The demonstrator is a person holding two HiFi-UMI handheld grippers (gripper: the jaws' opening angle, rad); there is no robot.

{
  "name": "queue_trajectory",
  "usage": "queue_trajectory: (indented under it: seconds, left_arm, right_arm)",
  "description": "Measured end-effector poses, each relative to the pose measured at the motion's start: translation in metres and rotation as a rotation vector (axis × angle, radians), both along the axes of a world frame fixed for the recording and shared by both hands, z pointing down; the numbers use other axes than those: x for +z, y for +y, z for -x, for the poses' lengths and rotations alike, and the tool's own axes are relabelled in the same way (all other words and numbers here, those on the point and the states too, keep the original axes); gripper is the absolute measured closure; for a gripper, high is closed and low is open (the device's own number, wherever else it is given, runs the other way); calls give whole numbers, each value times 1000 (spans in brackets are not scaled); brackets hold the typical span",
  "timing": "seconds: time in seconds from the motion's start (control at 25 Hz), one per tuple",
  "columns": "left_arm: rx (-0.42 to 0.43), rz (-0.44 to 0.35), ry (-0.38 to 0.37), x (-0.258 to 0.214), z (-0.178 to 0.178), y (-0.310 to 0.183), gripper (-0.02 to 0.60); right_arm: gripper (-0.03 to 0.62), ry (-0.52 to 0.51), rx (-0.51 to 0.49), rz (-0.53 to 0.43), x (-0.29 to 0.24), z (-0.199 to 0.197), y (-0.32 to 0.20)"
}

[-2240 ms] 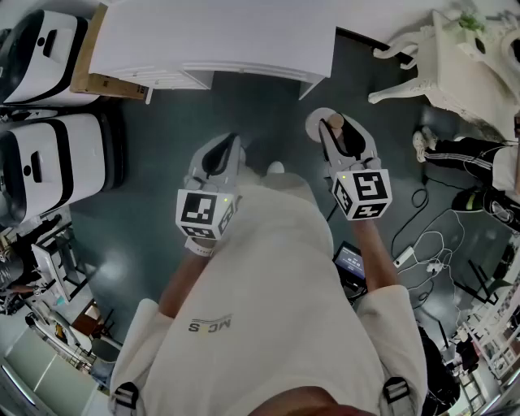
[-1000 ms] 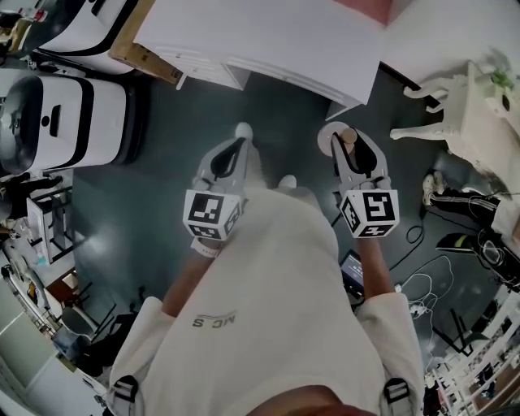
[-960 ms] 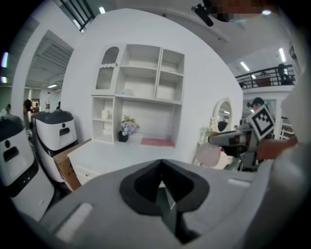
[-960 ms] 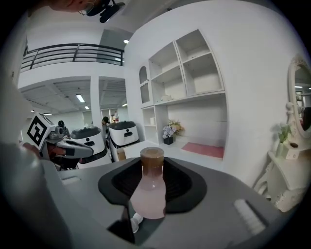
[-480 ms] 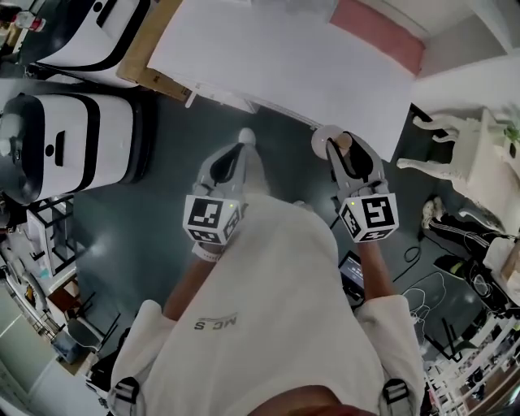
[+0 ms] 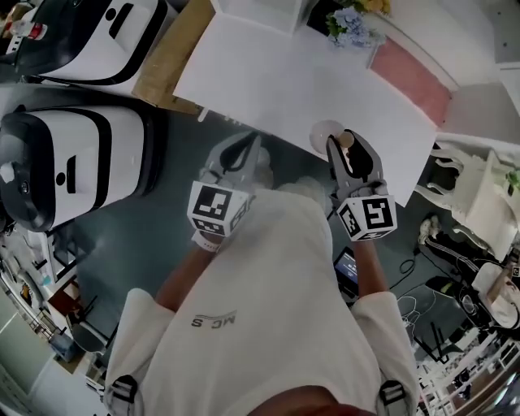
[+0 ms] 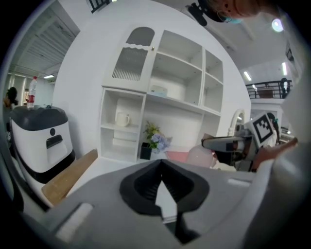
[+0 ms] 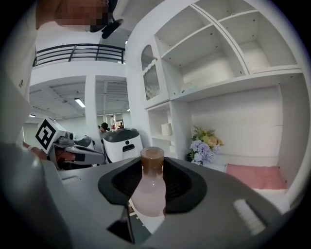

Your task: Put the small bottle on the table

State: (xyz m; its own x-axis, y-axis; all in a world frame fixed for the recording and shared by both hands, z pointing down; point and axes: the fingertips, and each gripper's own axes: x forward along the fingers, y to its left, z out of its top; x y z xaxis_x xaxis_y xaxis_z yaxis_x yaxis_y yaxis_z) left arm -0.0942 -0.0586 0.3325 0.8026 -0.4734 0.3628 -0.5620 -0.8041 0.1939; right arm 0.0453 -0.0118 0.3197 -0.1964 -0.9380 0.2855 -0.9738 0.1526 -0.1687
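My right gripper is shut on the small bottle, a pale pink flask with a brown cap. In the right gripper view, the bottle stands upright between the jaws of the right gripper. From the head view it hangs over the near edge of the white table. My left gripper is at the same edge, further left, shut and holding nothing. The left gripper view shows the left gripper with its tips together, and the bottle to its right.
Two white-and-black machines stand on the floor at the left, beside a wooden board. Flowers and a pink mat lie on the table's far side. A white shelf unit rises behind. Cables lie at the right.
The table has come much closer in the head view. Both grippers have moved forward from over the floor to its near edge, and the bottle is still in the right one.
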Motion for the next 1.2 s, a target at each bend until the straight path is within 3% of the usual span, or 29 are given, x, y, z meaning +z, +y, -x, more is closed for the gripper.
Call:
queue_trajectory:
  seconds: [0.28,0.8,1.2]
  left_arm:
    - [-22,18,7,11,8,-51,580]
    - [-38,40,-17,34,-9,-65,580]
    - [-101,56,-30,65,-21,-81,580]
  right_arm:
    - [459,11,-41,-2,8,15,-69]
    - [457,1,-83,37,51,9,-92]
    - [457,-2,-84,40,94,-7,-137]
